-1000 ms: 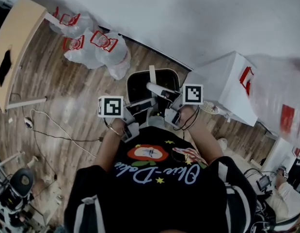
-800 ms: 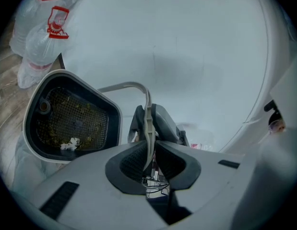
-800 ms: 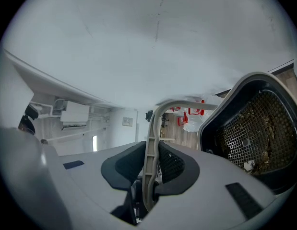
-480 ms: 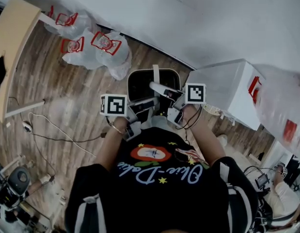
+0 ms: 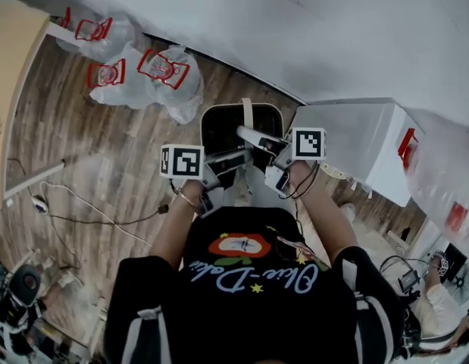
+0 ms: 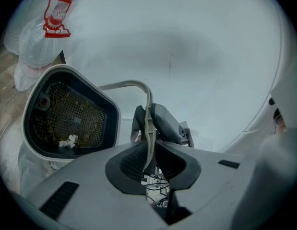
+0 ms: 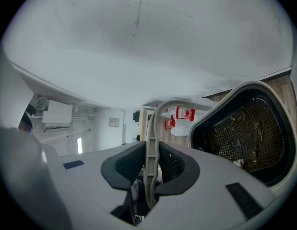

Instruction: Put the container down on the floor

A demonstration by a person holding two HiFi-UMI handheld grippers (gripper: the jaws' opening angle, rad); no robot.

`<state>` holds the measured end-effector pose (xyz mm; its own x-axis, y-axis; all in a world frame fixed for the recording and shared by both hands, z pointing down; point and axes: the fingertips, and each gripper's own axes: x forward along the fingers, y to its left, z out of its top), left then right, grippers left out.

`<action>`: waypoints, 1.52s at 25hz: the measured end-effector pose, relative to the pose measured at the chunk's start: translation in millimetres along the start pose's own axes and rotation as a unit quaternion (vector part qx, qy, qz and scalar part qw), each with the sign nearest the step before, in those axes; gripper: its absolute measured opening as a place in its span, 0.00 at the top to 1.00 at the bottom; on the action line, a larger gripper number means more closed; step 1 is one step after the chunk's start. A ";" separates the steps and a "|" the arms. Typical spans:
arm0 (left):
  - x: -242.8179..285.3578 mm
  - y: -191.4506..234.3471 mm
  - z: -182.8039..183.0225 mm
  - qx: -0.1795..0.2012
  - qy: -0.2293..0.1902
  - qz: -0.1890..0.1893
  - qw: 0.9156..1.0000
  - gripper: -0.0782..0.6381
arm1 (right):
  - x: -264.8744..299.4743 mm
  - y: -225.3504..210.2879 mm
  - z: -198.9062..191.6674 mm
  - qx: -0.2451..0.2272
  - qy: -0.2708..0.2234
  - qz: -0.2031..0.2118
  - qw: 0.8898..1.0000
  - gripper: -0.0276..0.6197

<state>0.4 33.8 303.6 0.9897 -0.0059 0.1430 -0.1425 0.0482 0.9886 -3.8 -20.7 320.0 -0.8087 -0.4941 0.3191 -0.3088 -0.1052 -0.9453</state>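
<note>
one container (image 5: 223,131), handle (image 6: 147,121) inside left gripper (image 6: 148,162) and right gripper (image 7: 150,166)

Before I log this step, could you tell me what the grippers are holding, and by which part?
Both the left gripper and the right gripper clamp the thin grey handle of the container.

A rigged-up workroom, I'd say: more test lab than home.
I see a bare wood-plank floor (image 5: 105,165) under a plain white wall (image 5: 295,21), loose cables (image 5: 98,212) trailing across it, printed plastic bags (image 5: 170,78) heaped by the wall, a pale bench (image 5: 10,67), stand-mounted gear (image 5: 22,294) and a second person (image 5: 439,302) at the edge.
</note>
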 end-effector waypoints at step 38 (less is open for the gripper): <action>73.8 141.5 70.4 -0.071 -0.089 0.016 0.993 0.81 | 51.2 -146.6 63.2 -0.008 0.086 -0.030 0.996 0.85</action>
<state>52.4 -30.1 457.3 0.9646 -0.1789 0.1937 -0.1591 0.1907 0.9687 31.7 -85.1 470.6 -0.8619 -0.3318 0.3836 -0.3661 -0.1165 -0.9233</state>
